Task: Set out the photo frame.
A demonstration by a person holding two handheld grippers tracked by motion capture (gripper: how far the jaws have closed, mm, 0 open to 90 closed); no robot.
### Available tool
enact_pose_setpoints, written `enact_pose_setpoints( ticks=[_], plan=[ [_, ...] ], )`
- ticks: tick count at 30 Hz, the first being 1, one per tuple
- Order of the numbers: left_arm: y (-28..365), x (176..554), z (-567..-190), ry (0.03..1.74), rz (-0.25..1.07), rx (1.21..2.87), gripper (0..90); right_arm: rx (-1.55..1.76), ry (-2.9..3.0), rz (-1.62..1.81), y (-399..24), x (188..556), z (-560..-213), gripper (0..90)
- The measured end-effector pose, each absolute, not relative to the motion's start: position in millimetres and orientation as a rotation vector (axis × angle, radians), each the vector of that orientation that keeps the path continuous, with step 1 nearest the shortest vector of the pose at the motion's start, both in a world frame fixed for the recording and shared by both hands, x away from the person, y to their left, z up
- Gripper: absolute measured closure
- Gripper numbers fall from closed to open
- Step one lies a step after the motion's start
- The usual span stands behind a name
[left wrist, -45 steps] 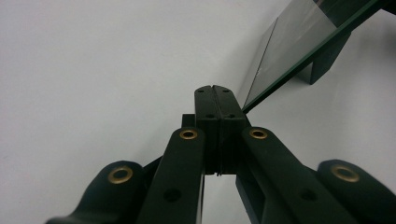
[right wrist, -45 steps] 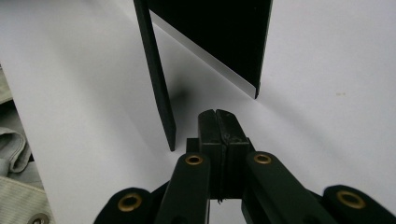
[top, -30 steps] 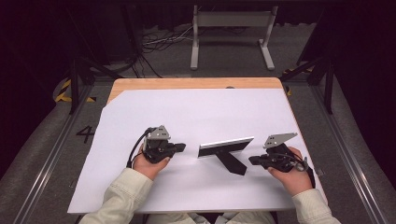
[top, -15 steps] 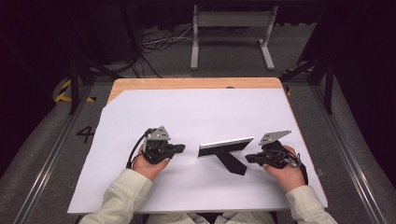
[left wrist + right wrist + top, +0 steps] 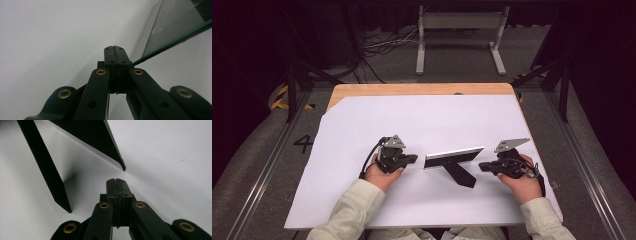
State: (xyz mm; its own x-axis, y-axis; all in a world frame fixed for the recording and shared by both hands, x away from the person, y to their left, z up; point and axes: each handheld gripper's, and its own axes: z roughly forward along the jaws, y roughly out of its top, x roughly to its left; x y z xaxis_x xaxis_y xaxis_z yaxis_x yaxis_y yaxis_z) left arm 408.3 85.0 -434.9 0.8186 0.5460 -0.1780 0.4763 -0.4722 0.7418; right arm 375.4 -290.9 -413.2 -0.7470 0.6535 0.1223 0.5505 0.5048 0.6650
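A small picture frame [image 5: 453, 156] stands on its black back leg [image 5: 460, 174] in the middle of the white sheet [image 5: 422, 120], its top edge bright. My left gripper [image 5: 414, 159] lies low just left of the frame, jaws shut and empty, its tips near the frame's left end. In the left gripper view the shut jaws [image 5: 115, 48] point at the corner of the glass pane [image 5: 172, 25]. My right gripper [image 5: 482, 166] rests to the right of the leg, shut and empty. In the right gripper view its tips [image 5: 117, 181] sit just short of the frame's corner [image 5: 95, 135], with the leg [image 5: 45, 170] at left.
The white sheet covers most of a wooden table [image 5: 412, 89]. A grey metal stand [image 5: 459, 30] and loose cables [image 5: 377, 47] lie on the floor beyond the far edge. Floor rails [image 5: 262, 170] run along both sides.
My left gripper has slid a little to the right and lower, closer to the frame's left end. The right gripper and the frame have stayed where they were.
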Motion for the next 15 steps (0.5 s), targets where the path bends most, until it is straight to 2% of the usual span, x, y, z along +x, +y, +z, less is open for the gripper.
enact_pose_setpoints(
  ticks=[15],
  plan=[
    [61.3,412.2,-448.5,0.721,0.034,2.238,90.0,1.094,2.508,1.118,-316.8,369.1,-398.8,90.0]
  ],
)
